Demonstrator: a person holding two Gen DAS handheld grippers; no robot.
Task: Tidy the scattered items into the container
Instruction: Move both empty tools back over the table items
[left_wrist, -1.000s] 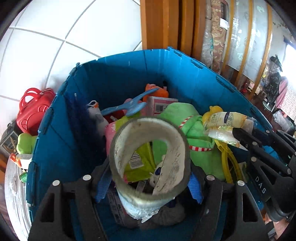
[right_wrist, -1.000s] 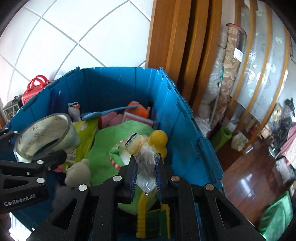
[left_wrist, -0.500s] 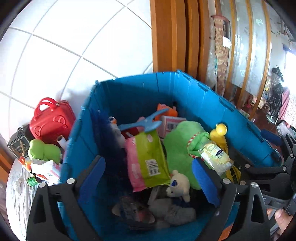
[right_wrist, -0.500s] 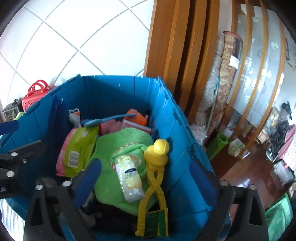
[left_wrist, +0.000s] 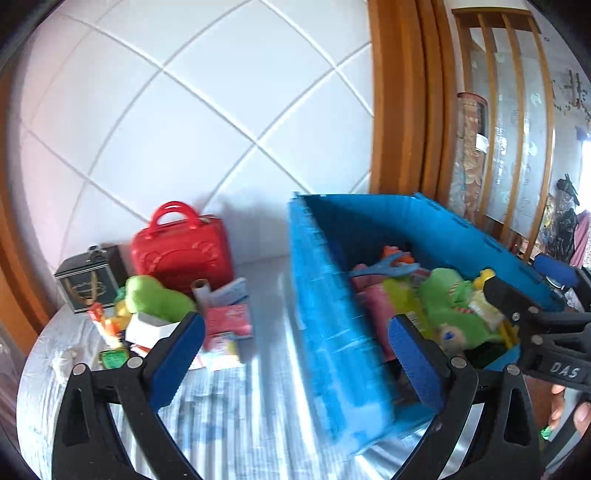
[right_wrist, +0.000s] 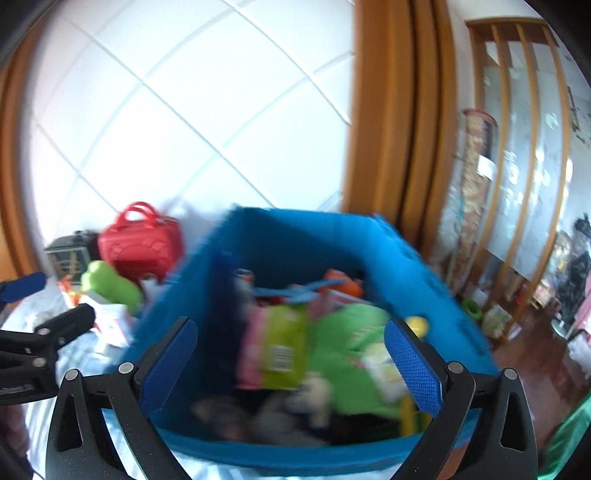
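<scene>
Behind everything I see a white tiled wall (left_wrist: 207, 110) with diagonal grout lines; to its right stands a wooden door frame (left_wrist: 402, 110); past that, a slatted wooden screen with frosted panels (left_wrist: 517, 122); a rolled patterned mat (right_wrist: 474, 155) leans against it; dark wooden flooring (right_wrist: 532, 354) shows at my right edge.

Right wrist view smeared by motion: contents of the blue bin (right_wrist: 388, 258) read only as colour patches, print on the green-and-pink packet (right_wrist: 280, 350) illegible. Left wrist view: bin's near wall (left_wrist: 332, 332) blurred and hiding the lower contents. Small items (left_wrist: 110, 332) before the red case (left_wrist: 184, 251) too small to identify.
</scene>
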